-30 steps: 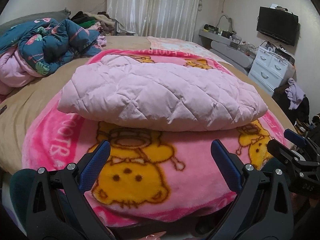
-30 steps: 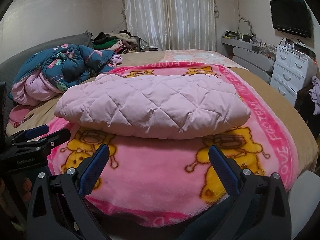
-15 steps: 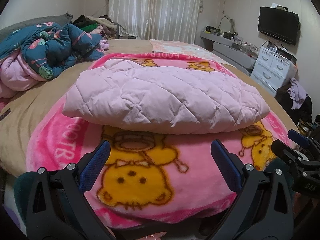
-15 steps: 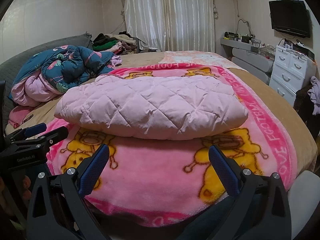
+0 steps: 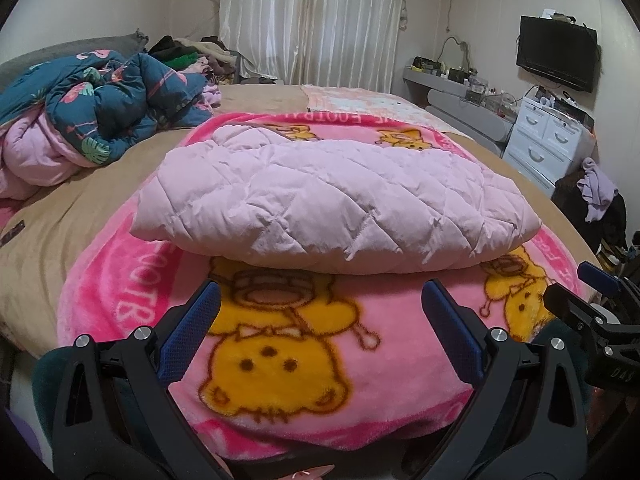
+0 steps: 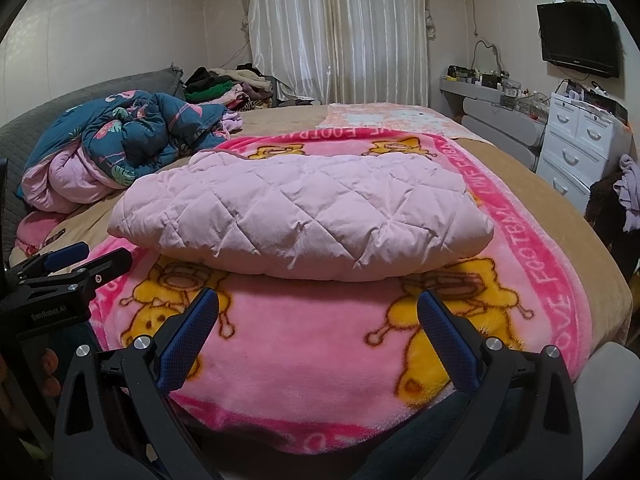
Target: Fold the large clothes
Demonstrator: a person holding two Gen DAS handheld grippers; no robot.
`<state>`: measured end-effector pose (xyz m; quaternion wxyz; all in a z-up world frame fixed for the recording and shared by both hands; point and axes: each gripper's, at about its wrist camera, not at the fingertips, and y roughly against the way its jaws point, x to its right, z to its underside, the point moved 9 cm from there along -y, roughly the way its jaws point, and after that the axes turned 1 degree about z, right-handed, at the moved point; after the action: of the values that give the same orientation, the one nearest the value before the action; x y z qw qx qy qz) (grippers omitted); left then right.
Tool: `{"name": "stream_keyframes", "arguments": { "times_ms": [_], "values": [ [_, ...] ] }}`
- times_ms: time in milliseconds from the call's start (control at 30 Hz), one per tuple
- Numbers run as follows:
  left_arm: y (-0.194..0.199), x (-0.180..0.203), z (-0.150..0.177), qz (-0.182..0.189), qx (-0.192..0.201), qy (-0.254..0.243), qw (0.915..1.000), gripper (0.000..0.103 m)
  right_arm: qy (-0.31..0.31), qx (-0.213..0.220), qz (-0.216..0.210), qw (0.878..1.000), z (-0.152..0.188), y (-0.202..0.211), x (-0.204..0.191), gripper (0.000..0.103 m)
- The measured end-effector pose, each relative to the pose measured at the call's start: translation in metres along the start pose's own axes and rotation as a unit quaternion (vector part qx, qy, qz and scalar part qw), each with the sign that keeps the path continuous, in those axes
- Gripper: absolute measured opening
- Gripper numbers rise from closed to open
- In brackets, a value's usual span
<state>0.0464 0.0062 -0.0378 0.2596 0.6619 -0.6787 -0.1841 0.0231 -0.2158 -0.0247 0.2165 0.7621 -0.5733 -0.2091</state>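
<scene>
A pale pink quilted jacket (image 5: 332, 204) (image 6: 304, 216) lies folded into a thick flat bundle on a pink cartoon-bear blanket (image 5: 300, 360) (image 6: 312, 360) spread over the bed. My left gripper (image 5: 320, 312) hangs open above the blanket's near edge, short of the jacket, with nothing between its blue pads. My right gripper (image 6: 318, 320) stands open the same way, also apart from the jacket. Each gripper shows in the other's view: the right gripper (image 5: 592, 300) at the right edge, the left gripper (image 6: 76, 268) at the left edge.
A crumpled teal floral duvet (image 5: 100, 112) (image 6: 120, 140) lies at the bed's left. Piled clothes (image 6: 224, 84) sit by the curtain. White drawers (image 5: 548, 140) (image 6: 576, 144), a grey shelf and a wall TV (image 6: 576, 40) stand on the right. A fingertip (image 6: 50, 364) shows at lower left.
Both grippers have drifted slightly, so the jacket sits a bit more central and higher in view. The jacket has not moved, and both jaws stay open.
</scene>
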Motion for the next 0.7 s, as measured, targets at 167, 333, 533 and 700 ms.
{"name": "stream_keyframes", "arguments": {
  "times_ms": [167,333,533,700],
  "values": [
    [0.0001,0.0006,-0.0002,0.001,0.0,0.0,1.0,0.094,0.0,0.0,0.0,1.0,0.0,0.0,-0.0001,0.099],
    [0.0003,0.0006,-0.0011,-0.001,0.001,0.0,1.0,0.094,0.001,0.0,0.0,1.0,-0.0008,0.0006,0.0008,0.099],
    [0.0003,0.0003,-0.0008,-0.001,0.002,0.0,1.0,0.094,0.001,0.001,0.0,1.0,-0.0005,0.0006,0.0007,0.099],
    [0.0021,0.0003,-0.0036,0.0,0.003,0.001,1.0,0.094,0.001,0.001,0.0,1.0,-0.0009,0.001,0.001,0.099]
  ]
}}
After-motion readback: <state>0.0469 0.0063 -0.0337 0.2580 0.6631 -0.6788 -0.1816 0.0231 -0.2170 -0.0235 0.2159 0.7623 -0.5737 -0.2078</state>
